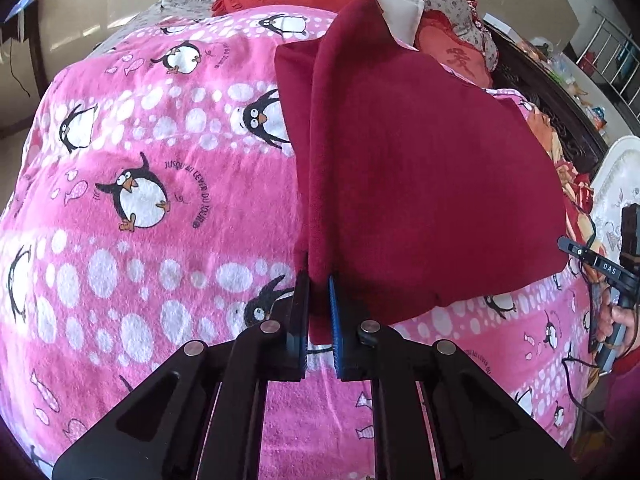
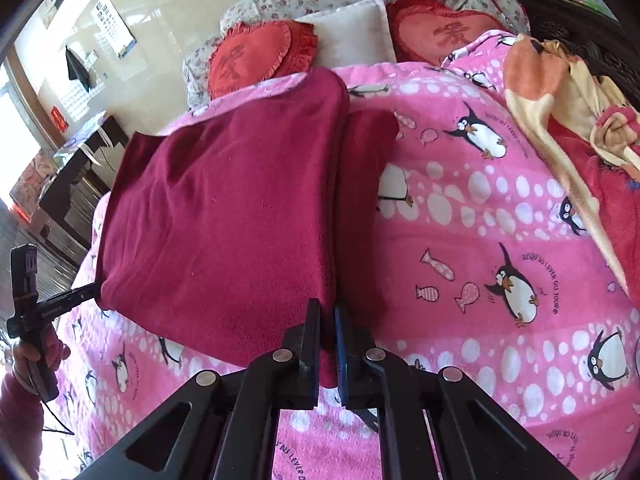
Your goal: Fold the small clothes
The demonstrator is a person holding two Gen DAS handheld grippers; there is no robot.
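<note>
A dark red fleece garment [image 1: 420, 168] lies on a pink penguin blanket [image 1: 140, 140], its near edge lifted off the bed. My left gripper [image 1: 319, 280] is shut on the garment's near left corner, cloth pinched between its black and blue pads. In the right wrist view the same garment [image 2: 220, 208] hangs between both hands, and my right gripper [image 2: 328, 312] is shut on its near right corner. A folded strip of the garment [image 2: 364, 200] lies flat past that corner. Each view shows the other gripper at its edge: the right one [image 1: 616, 272], the left one [image 2: 52, 304].
Two red heart cushions [image 2: 256, 56] [image 2: 444, 28] and a white pillow [image 2: 352, 36] sit at the bed's head on a floral quilt. An orange and pink bundle of clothes [image 2: 568, 100] lies on the bed's right side. A dark wooden bed frame [image 1: 560, 112] runs behind it.
</note>
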